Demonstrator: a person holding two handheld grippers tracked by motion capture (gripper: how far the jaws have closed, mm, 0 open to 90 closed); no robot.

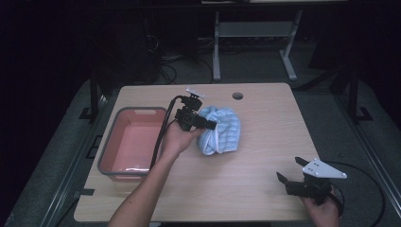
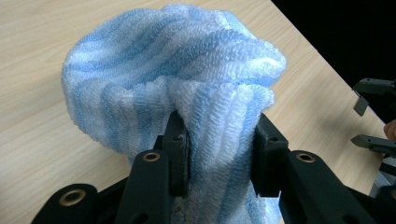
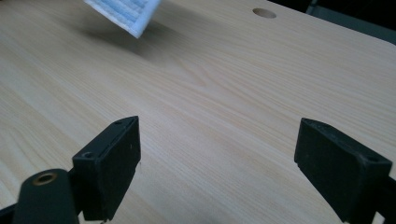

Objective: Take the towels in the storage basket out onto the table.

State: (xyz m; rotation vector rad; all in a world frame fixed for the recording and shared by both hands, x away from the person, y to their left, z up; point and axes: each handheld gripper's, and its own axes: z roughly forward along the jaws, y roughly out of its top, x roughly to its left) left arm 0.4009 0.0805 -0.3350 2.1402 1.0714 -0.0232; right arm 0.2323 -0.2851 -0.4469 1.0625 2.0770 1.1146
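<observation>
- High view: the left hand-held gripper [image 1: 211, 125] is clamping a fold of the blue-and-white striped towel [image 1: 222, 130], which is sitting bunched at the middle of the tabletop [image 1: 265, 142], just right of the red plastic basin [image 1: 130, 142]. The basin is lying at the left edge, looking empty. The right hand-held gripper [image 1: 289, 171] is waiting at the near right corner, well apart from the towel, its jaws spread and holding nothing.
- High view, orientation: the towel is crumpled into a lump, so it has no clear pointing end; its longer stretch is running roughly from near to far, leaning slightly right at the far end.
- Left gripper view: the two black jaws are pinching a thick ridge of terry cloth [image 2: 219, 140] between them, while the rest of the towel is billowing up and away beyond them. The grip looks deep, which I judge good: a shallow pinch on loose loops could slip.
- Right gripper view: the open jaws are framing bare wood, with one corner of the towel [image 3: 128, 14] hanging just above the tabletop at the far left.
- Doing the step well, as I judge it: keep the clamp firm, lift straight up until the trailing corner is clearing the wood, then carry leftward over the basin rim without dragging.
</observation>
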